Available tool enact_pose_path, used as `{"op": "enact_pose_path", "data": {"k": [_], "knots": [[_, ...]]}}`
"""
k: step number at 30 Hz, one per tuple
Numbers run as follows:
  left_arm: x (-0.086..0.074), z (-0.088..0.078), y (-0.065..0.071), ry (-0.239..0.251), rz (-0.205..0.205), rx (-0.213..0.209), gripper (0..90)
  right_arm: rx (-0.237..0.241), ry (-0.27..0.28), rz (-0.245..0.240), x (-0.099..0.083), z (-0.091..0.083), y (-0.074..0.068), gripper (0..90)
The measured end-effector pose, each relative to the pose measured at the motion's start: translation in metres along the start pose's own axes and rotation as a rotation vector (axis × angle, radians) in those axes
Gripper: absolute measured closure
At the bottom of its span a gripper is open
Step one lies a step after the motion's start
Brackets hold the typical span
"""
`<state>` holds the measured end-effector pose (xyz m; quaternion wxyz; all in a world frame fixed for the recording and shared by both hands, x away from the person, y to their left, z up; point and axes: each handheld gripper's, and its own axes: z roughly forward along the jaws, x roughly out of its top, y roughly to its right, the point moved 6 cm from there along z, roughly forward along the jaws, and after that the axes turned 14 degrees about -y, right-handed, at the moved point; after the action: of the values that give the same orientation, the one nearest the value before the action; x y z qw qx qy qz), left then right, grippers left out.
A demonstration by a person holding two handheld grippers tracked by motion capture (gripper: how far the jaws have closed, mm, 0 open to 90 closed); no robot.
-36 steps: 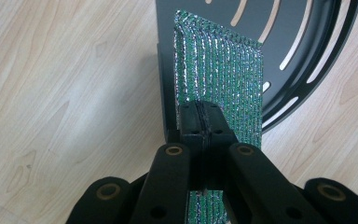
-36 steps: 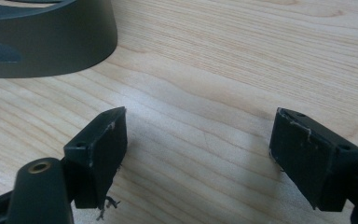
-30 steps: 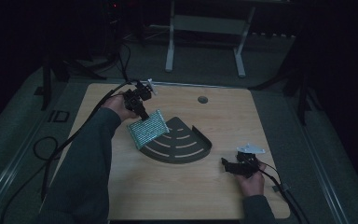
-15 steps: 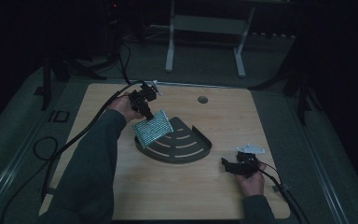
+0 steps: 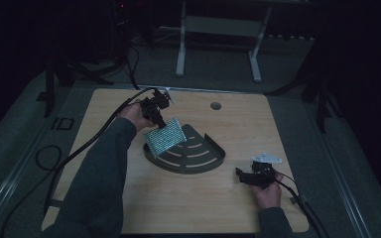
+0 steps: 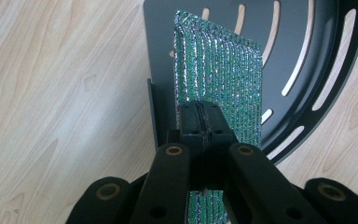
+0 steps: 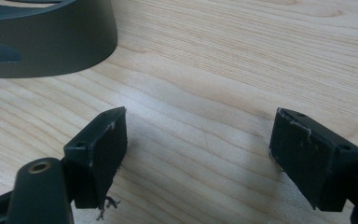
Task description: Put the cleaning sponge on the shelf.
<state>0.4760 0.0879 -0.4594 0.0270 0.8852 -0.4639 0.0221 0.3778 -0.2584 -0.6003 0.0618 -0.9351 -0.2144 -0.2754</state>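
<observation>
A flat green glittery pad hangs tilted over the left corner of a dark fan-shaped slotted tray in the middle of the table. My left gripper is shut on the pad's upper edge. In the left gripper view the pad shows edge-on between the closed jaws of the left gripper, with the tray beneath it. My right gripper rests low near the table's front right, jaws pointing left toward the tray. Seen from its own camera, the right gripper is open over bare wood, with the tray wall ahead.
The wooden table has a round cable hole near its far edge. Cables trail from both grippers off the table's sides. A white metal frame stands on the floor beyond the table.
My left gripper has carried the pad slightly to the right, a little further over the tray. The right gripper has stayed where it was.
</observation>
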Motion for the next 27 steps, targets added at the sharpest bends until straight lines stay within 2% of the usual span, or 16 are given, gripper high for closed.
{"op": "enact_pose_path", "data": {"k": [27], "knots": [[0.008, 0.014, 0.002, -0.001, 0.03, 0.0, 90.0, 0.0, 0.0, -0.001, 0.0, 0.0, 0.0, 18.6]]}}
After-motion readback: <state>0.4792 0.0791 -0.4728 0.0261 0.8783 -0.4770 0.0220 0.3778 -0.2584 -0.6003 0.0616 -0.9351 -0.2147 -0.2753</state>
